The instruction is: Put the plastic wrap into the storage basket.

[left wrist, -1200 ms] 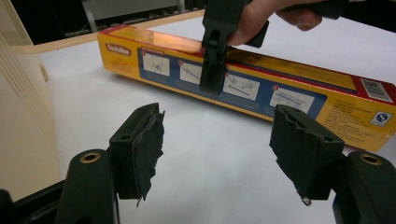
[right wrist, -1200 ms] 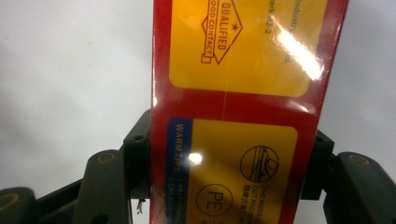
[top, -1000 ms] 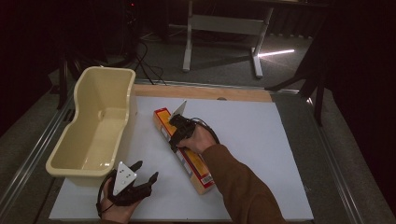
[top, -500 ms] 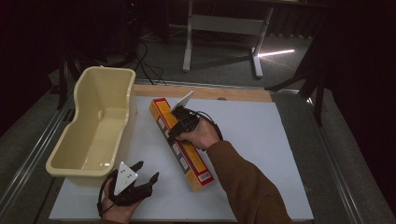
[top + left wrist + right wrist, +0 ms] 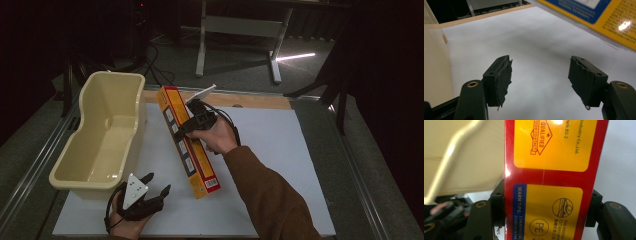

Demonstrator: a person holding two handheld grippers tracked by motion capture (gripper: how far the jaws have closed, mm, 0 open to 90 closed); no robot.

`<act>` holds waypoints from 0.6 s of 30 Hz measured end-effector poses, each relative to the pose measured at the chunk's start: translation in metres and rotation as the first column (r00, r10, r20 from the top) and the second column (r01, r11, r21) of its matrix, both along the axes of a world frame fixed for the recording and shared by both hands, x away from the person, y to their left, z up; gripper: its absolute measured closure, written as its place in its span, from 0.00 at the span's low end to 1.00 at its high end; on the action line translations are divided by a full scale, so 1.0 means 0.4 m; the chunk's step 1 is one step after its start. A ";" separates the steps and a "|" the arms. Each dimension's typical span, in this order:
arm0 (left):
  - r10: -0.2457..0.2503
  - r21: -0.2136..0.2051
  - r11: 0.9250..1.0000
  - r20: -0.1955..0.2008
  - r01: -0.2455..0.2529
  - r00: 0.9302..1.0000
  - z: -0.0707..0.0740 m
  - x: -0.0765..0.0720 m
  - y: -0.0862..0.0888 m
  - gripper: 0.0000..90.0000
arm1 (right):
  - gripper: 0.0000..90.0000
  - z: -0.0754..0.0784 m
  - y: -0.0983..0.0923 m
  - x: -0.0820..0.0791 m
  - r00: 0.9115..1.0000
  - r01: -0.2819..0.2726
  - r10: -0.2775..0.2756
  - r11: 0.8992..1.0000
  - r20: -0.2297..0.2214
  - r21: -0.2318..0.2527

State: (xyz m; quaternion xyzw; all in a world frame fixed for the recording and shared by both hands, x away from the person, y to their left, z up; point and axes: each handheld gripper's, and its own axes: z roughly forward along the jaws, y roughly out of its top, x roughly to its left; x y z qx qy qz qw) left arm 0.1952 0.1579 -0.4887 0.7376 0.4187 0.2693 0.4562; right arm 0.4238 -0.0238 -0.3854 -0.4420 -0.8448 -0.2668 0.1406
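A long red and yellow box [image 5: 187,145] is held above the white mat, its far end raised beside the cream tub [image 5: 102,135]. My right gripper [image 5: 192,122] is shut on the box near its upper half; in the right gripper view both black jaws press the sides of the box [image 5: 549,182]. My left gripper [image 5: 150,192] rests low at the mat's front left, open with nothing between its fingers [image 5: 501,80]. The box's yellow face [image 5: 604,20] hangs at the top right of the left gripper view.
The white mat [image 5: 280,145] covers the table, with a wooden strip [image 5: 250,100] along its far edge. The cream tub's rim [image 5: 451,162] lies just left of the held box. A metal stand [image 5: 240,30] is on the floor beyond the table.
The right gripper has lifted the box off the mat and swung its far end up and left toward the tub. The left gripper has stayed put.
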 end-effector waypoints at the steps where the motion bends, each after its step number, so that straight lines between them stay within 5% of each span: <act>1: 0.000 0.000 1.000 0.000 0.000 1.000 0.000 0.000 0.000 0.38 | 0.44 0.000 0.000 0.000 1.000 0.000 0.000 1.000 0.000 0.000; 4: 0.000 -0.003 1.000 0.004 0.000 1.000 0.000 0.000 0.000 0.38 | 0.44 0.020 0.000 0.001 1.000 0.017 -0.017 0.999 -0.002 0.052; 18: -0.003 -0.003 1.000 0.005 0.003 1.000 0.001 -0.001 -0.001 0.38 | 0.44 0.074 0.019 0.005 0.996 0.064 -0.072 0.988 0.054 0.144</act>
